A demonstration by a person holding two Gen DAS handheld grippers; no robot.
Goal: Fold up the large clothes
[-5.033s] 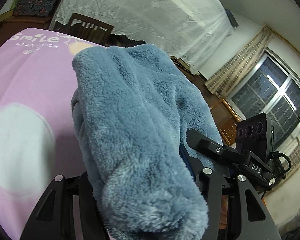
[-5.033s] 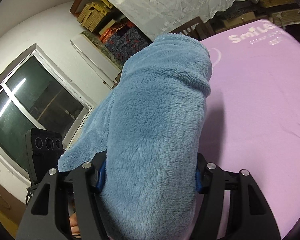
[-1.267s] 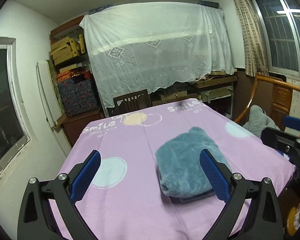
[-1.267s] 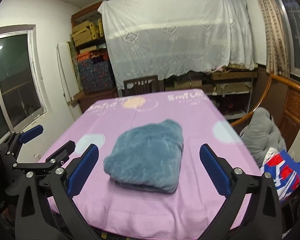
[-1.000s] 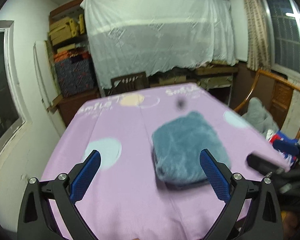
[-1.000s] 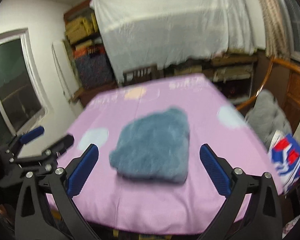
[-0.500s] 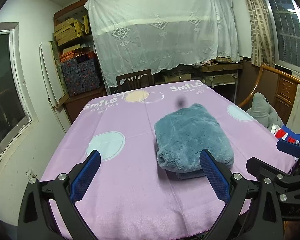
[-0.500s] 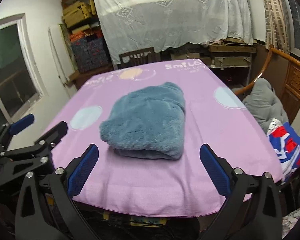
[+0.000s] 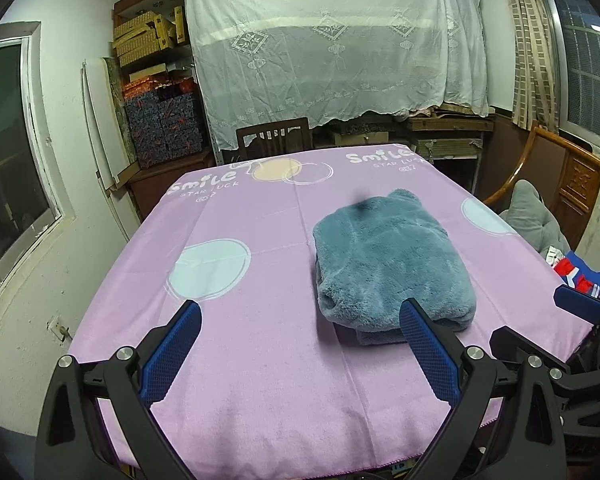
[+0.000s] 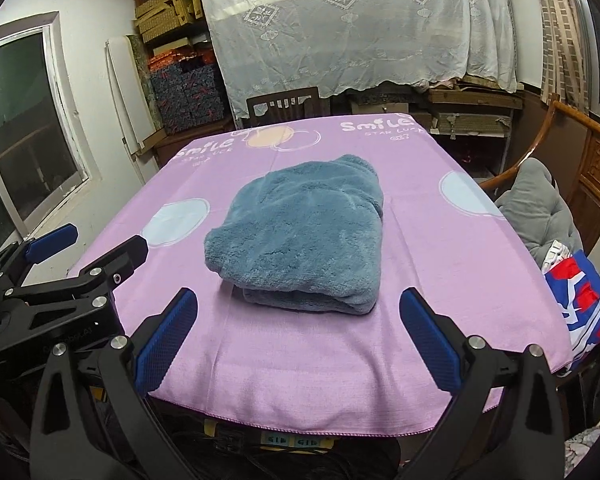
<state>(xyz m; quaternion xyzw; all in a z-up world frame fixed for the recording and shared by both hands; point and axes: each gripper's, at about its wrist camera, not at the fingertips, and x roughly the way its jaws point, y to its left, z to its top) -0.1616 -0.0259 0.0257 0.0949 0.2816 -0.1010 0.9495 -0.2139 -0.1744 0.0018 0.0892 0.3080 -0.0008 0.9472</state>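
A folded blue fleece garment (image 9: 392, 264) (image 10: 304, 236) lies as a thick bundle on the purple tablecloth (image 9: 260, 352) (image 10: 300, 364), right of centre in the left wrist view. My left gripper (image 9: 300, 316) is open and empty, held back over the near table edge, short of the bundle. The right gripper (image 10: 298, 300) is open and empty too, drawn back from the bundle's near fold. Each gripper shows at the edge of the other's view, the right gripper (image 9: 572, 320) and the left gripper (image 10: 92, 260), both open.
A wooden chair (image 9: 274, 138) stands behind the far table edge, before a white lace sheet (image 9: 332, 40). To the right a wooden armchair (image 10: 556, 152) holds a grey cushion (image 10: 540, 204), with red-blue-white clothing (image 10: 580, 300) beside it. Shelves with boxes (image 9: 156, 92) stand at back left.
Five seconds ago both grippers were shut on the fleece. Since then they let go and pulled back; in the last second they steadied and sank slightly while the bundle lay still.
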